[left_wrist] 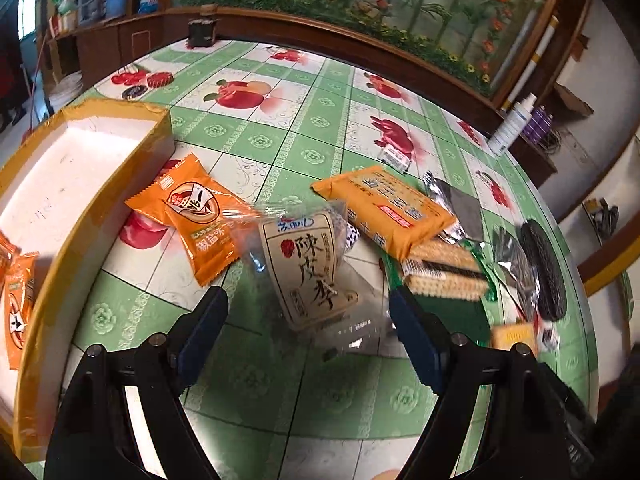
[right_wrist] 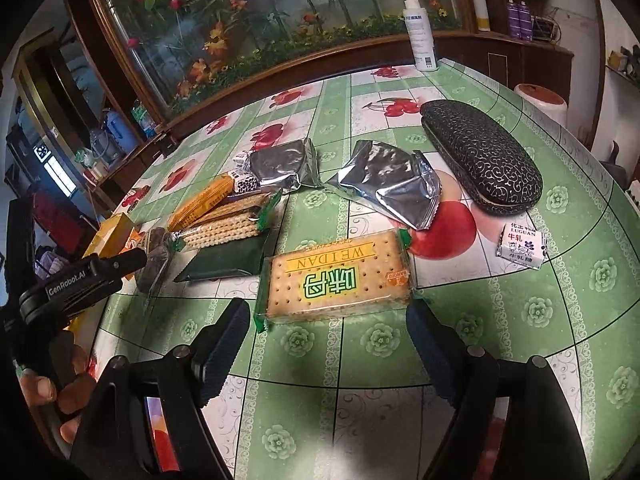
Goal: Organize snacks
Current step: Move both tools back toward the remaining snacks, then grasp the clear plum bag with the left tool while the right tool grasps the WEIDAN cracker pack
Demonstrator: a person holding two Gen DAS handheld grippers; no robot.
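Several wrapped snacks (left_wrist: pixel 308 268) scattered, orange, silver.

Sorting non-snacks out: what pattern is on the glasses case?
Black with pale swirling scrollwork; the glasses case shows best in the right wrist view.

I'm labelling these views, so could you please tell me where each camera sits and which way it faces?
Left wrist: on the left gripper, tilted down at a clear-wrapped plum snack, orange packets and the box; only its open fingers show.
Right wrist: on the right gripper, tilted down at the WEIDAN cracker pack; its open fingers and the person's left hand show.
Shared: green-wrapped crackers, glasses case, spray bottle.
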